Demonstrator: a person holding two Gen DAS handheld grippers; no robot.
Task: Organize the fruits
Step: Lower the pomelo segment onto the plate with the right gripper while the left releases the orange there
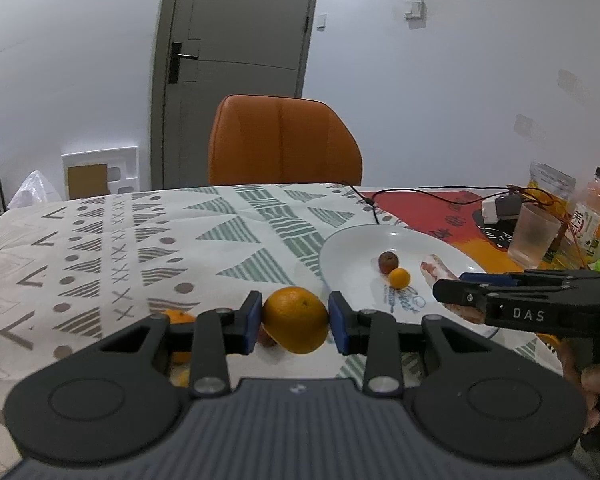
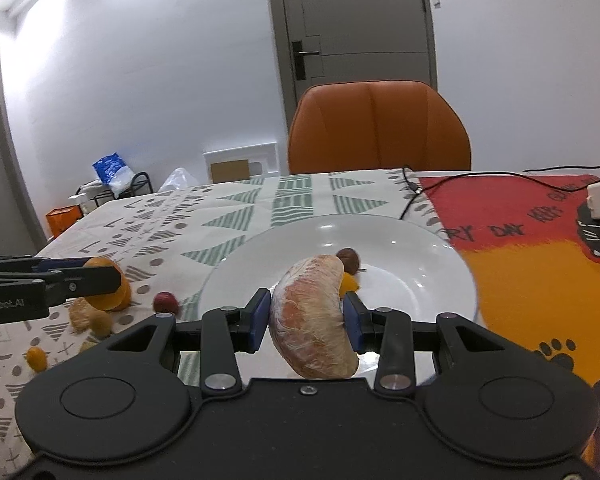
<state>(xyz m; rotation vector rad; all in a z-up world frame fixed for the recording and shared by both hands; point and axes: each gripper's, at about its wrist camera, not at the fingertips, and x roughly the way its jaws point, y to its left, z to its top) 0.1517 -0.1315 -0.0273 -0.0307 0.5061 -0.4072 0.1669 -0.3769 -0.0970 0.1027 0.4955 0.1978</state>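
My left gripper is shut on an orange, held above the patterned tablecloth just left of the white plate. My right gripper is shut on a peeled pomelo segment and holds it over the near part of the plate. On the plate lie a brown round fruit and a small kumquat. Loose on the cloth to the left are a red small fruit, a peeled segment, a brown fruit and a kumquat.
An orange chair stands behind the table. At the right stand a plastic cup, a bottle, snack bags and a charger with black cables on a red-orange mat.
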